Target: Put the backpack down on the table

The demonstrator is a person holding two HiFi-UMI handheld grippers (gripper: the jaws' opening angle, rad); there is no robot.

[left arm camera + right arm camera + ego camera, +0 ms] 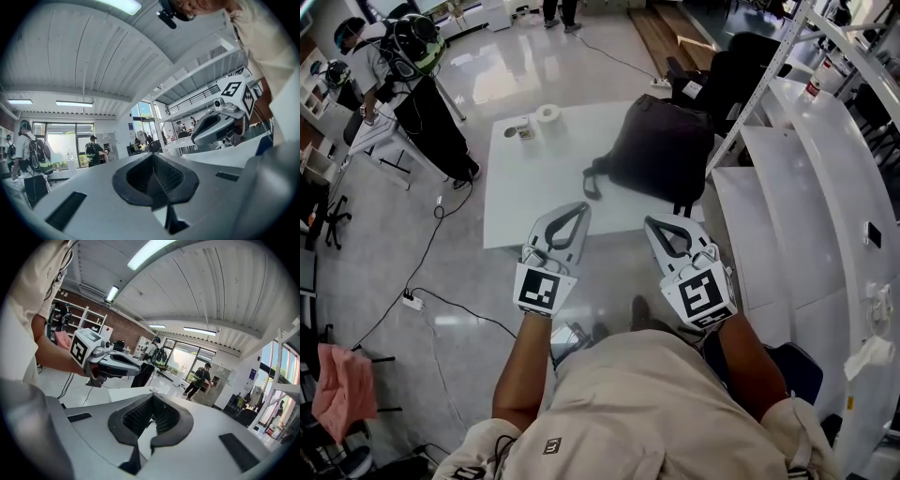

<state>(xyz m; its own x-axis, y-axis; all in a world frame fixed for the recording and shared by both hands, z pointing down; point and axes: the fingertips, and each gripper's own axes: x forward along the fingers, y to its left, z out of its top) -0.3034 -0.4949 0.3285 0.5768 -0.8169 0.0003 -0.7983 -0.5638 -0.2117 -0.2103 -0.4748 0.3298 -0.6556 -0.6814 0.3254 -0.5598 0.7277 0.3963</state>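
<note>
The dark backpack (661, 155) lies flat on the right part of the white table (520, 202), with a strap hanging over the near edge. No gripper touches it. My left gripper (578, 209) is shut and empty, held over the table's near edge, left of the backpack. My right gripper (652, 223) is also shut and empty, just short of the backpack's near side. In the left gripper view the jaws (153, 158) meet with nothing between them, and the right gripper (218, 125) shows beside them. The right gripper view shows closed jaws (151, 400) and the left gripper (112, 364).
A white roll (547, 113) and a small jar (523, 129) stand at the table's far left. White shelving (787, 187) runs along the right. A person with a backpack (422, 84) stands at far left. Cables (417, 302) lie on the floor; a black chair (736, 70) is behind the table.
</note>
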